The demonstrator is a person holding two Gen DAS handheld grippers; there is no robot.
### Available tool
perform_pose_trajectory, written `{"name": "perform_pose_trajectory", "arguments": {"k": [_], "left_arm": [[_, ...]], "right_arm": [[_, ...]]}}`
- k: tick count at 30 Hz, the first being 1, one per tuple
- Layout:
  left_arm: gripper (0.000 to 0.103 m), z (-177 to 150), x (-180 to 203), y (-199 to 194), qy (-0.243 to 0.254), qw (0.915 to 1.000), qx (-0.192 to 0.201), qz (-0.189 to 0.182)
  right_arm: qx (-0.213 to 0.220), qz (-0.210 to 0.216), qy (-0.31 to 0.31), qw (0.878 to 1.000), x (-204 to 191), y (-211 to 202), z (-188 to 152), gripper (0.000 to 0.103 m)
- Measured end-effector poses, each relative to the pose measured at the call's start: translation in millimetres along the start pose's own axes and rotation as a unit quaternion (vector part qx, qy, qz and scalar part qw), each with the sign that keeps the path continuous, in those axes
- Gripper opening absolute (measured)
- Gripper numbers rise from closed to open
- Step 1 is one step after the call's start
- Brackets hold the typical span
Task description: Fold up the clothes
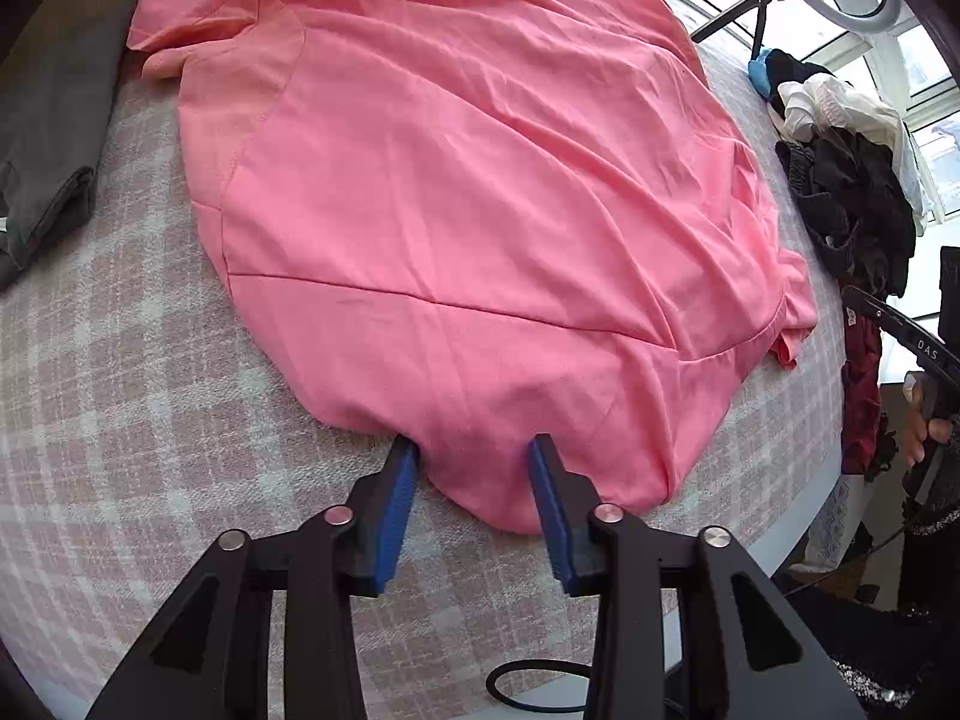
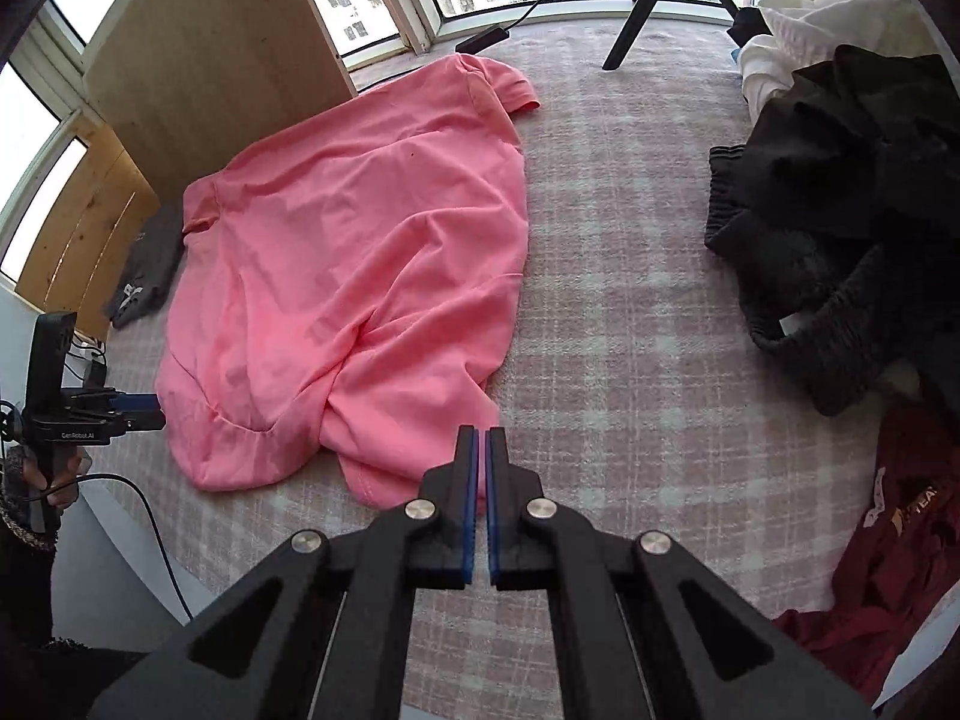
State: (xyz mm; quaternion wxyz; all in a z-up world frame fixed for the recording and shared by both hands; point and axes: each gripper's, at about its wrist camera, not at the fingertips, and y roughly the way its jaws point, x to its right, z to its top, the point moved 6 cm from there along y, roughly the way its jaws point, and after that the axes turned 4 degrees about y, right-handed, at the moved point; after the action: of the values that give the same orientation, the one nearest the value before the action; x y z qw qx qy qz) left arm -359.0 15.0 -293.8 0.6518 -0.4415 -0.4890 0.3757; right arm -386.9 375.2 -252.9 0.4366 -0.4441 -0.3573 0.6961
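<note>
Blue pads of the left gripper (image 1: 474, 450) sit nearest in the left wrist view, jaws part open, straddling the near hem of the pink shirt (image 1: 480, 180); cloth lies between them but the pads don't look pressed on it, so no grip. Shirt is spread rumpled on the checked cover (image 1: 120, 390), grey garment (image 1: 42, 168) to its left, dark pile (image 1: 852, 198) to its right

Right wrist view: right gripper (image 2: 482, 444) jaws closed together, nothing visibly caught between them, tips just beside the shirt's near corner. Maroon garment (image 2: 900, 540) lies off right

Step looks like taking the hem to start a fold. Next likely needs both grippers pinching cloth, right one reopening first
</note>
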Motion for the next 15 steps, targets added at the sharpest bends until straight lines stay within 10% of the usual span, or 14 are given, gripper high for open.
{"name": "perform_pose_trajectory", "arguments": {"k": [1, 5, 9, 11, 15], "left_arm": [[0.003, 0.7, 0.2, 3.2, -0.002, 1.0, -0.003, 0.0], [0.003, 2.1, 3.7, -14.6, 0.018, 0.9997, 0.017, 0.005], [0.003, 7.9, -5.5, -58.6, 0.015, 0.9984, 0.054, 0.011], [0.003, 13.8, -11.4, -80.9, 0.016, 0.9971, 0.072, 0.018], [0.003, 48.7, -29.1, -113.6, 0.018, 0.9947, 0.095, 0.035]], "right_arm": [[-0.01, 0.005, -0.003, 1.0, -3.6, 4.7, -2.1, 0.005], [-0.04, 0.006, -0.039, 0.998, -22.7, 24.0, -10.1, 0.064], [-0.054, -0.008, -0.087, 0.995, -40.0, 52.5, -14.3, 0.062], [-0.079, -0.001, -0.087, 0.993, -41.2, 65.7, -14.6, 0.003], [-0.059, 0.008, -0.075, 0.995, -37.5, 55.2, 13.7, 0.003]]}}
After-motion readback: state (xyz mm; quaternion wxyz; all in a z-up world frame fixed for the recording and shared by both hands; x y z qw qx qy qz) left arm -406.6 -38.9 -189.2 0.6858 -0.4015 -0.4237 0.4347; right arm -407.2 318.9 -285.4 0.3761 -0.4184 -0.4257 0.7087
